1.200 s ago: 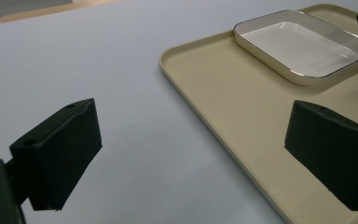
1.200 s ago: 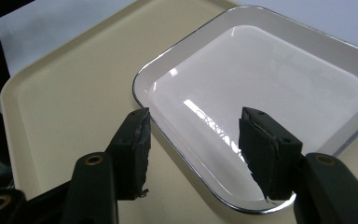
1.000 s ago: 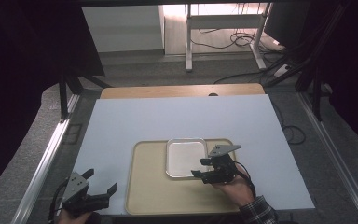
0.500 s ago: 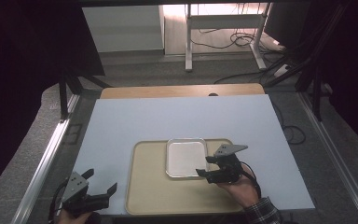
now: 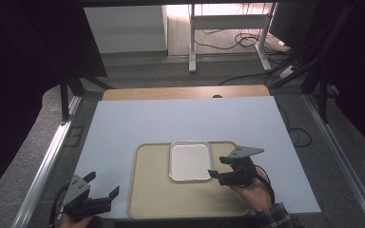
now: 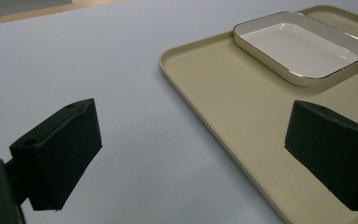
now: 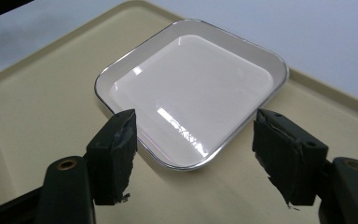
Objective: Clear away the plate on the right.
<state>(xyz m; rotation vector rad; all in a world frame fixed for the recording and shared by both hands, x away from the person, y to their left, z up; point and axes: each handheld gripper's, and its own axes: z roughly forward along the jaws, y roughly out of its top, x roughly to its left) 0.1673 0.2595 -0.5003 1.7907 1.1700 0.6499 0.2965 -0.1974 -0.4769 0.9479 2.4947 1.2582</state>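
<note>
White dish [image 5: 189,160] on tray [image 5: 161,199], just beside right hand-held gripper [image 5: 215,175]

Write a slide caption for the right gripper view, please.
Open right gripper poised at the edge of an empty white rectangular dish on a beige plastic tray.

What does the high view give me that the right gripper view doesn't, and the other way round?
High view alone: the left gripper, jaws open, at the near left corner of the light blue tabletop, off the tray; the right gripper's body and the hand holding it; the floor and cables beyond the table.

Right gripper view alone: the black pads close up, spread apart just short of the dish's nearest rim, with nothing between them.

Both: the empty white rectangular dish resting on the beige tray.
</note>
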